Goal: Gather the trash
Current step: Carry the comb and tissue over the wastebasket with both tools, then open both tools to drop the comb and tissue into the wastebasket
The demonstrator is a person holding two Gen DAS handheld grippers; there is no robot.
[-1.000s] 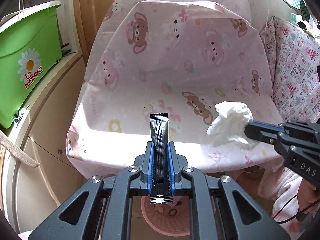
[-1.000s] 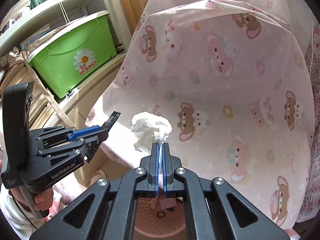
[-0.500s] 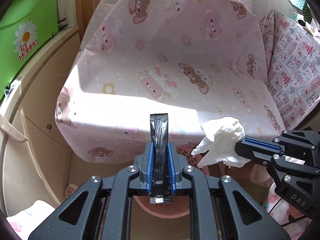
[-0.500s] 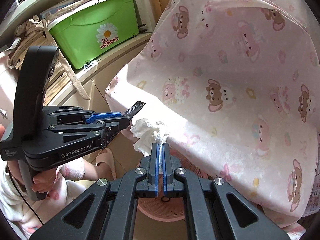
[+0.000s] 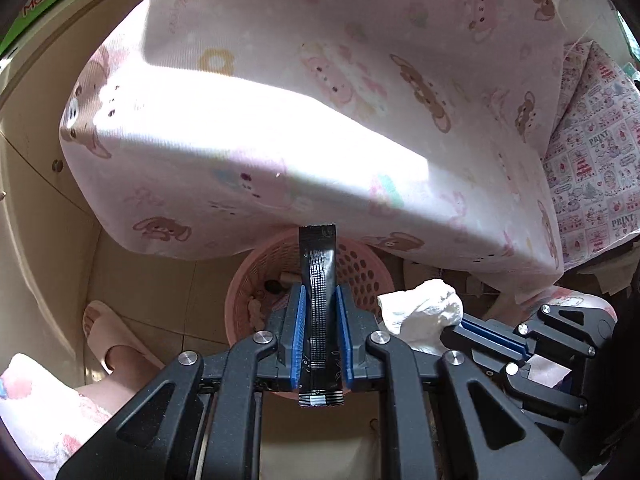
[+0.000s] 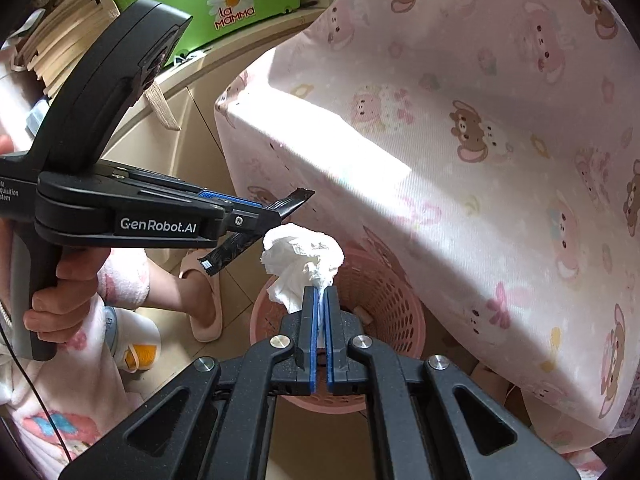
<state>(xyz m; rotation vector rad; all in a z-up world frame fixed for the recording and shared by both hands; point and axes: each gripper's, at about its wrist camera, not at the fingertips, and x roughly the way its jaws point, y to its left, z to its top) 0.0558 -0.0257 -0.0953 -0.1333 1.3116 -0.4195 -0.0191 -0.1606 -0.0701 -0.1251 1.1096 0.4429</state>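
My left gripper [image 5: 319, 292] is shut on a black stick sachet [image 5: 318, 264] that juts past its fingertips. A crumpled white tissue [image 6: 302, 260] is pinched in my shut right gripper [image 6: 319, 292]. Both hang just above a pink perforated waste basket [image 5: 360, 268] on the floor, half tucked under the table edge. From the right wrist view the left gripper [image 6: 276, 210] comes in from the left with the sachet [image 6: 294, 200] across its tips, close beside the tissue over the basket [image 6: 384, 300]. In the left wrist view the tissue [image 5: 422, 312] and right gripper [image 5: 456, 330] sit low right.
A table draped in pink bear-print cloth [image 5: 320, 120] overhangs the basket. Small scraps lie inside the basket. A person's foot in a beige slipper [image 6: 204, 304] stands left of it. A green lidded box [image 6: 224, 4] sits on a cream cabinet. A patterned cloth [image 5: 592, 168] hangs at right.
Both grippers have sunk and tipped downward off the tabletop, past its edge. The pink basket, before only at the bottom edge, now fills the middle below the sachet and tissue.
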